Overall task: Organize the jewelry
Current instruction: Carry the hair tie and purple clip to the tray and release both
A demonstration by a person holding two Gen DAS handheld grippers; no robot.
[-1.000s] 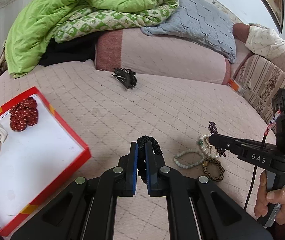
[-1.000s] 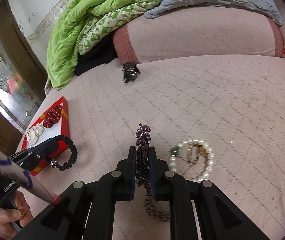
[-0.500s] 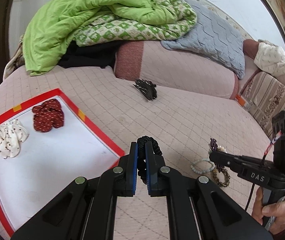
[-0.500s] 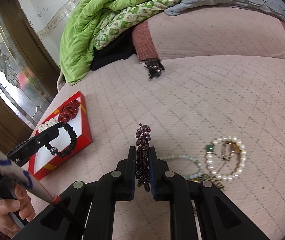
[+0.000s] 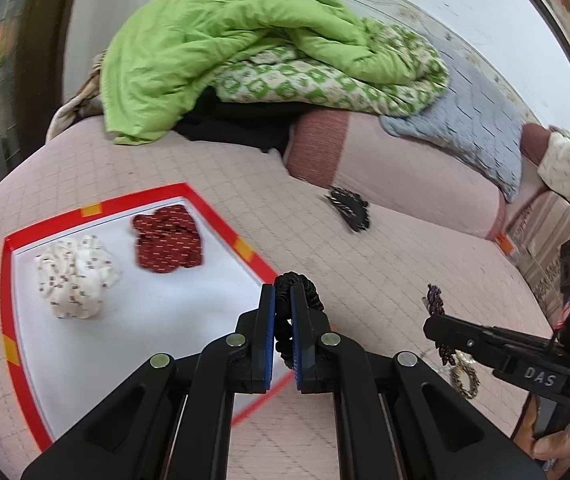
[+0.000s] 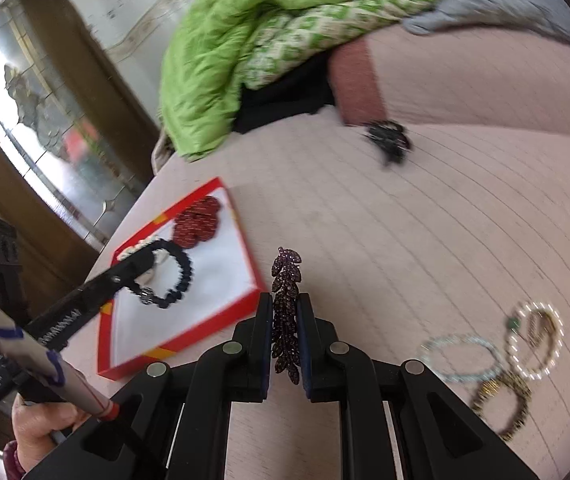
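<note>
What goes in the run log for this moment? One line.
left tongs: shut on black scrunchie | right tongs: shut on purple leaf clip | red tray: two scrunchies inside

Two fabric scrunchies lie in the one red tray (image 5: pixel 221 216), a white one (image 5: pixel 75 278) and a dark red one (image 5: pixel 167 242). There is one black beaded hair tie (image 6: pixel 173 276), one purple leaf clip (image 6: pixel 285 312) and one black claw clip (image 5: pixel 349 208). Out on the cushion I count three bracelets: pearl (image 6: pixel 535 340), pale green (image 6: pixel 463 358) and gold-brown (image 6: pixel 503 410).
</note>
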